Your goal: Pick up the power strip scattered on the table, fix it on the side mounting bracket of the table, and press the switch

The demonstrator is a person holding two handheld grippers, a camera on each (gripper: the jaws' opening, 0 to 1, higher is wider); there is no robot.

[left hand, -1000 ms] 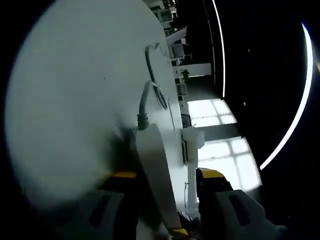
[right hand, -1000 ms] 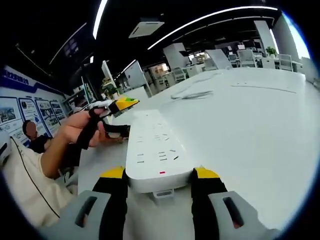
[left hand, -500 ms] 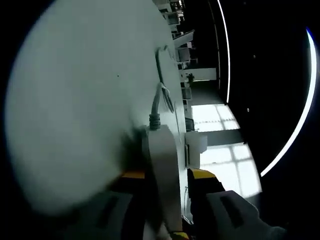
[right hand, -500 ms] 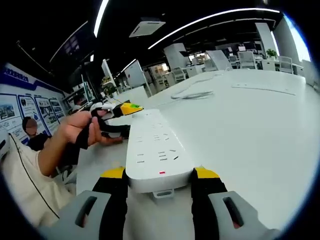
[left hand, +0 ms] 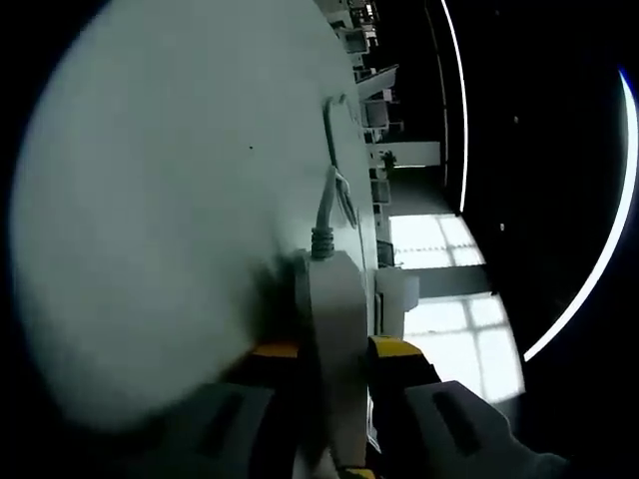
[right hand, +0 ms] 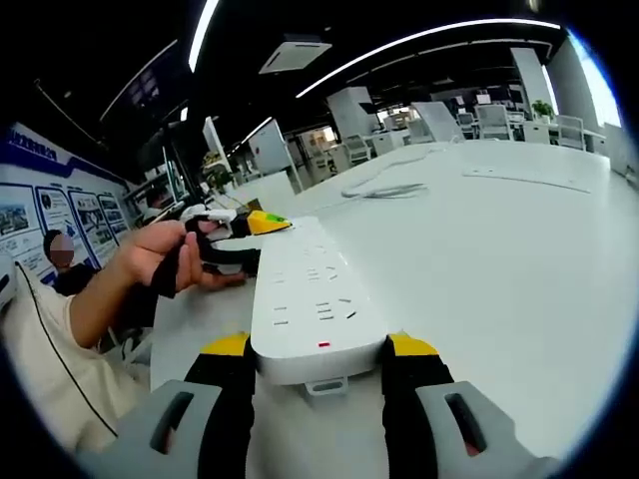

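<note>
On the table [right hand: 519, 249], left gripper [left hand: 334, 349] has closed onto the power strip [right hand: 312, 299]; right gripper [right hand: 318, 349] also clamps it, ready for lifting.

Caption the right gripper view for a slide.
Both grippers clamp the white power strip on the table: right gripper near end, left gripper alongside.

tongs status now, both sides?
Left tongs: closed on the power strip, near its cord end.
Right tongs: closed on the power strip's other end, the one with the red mark.
</note>
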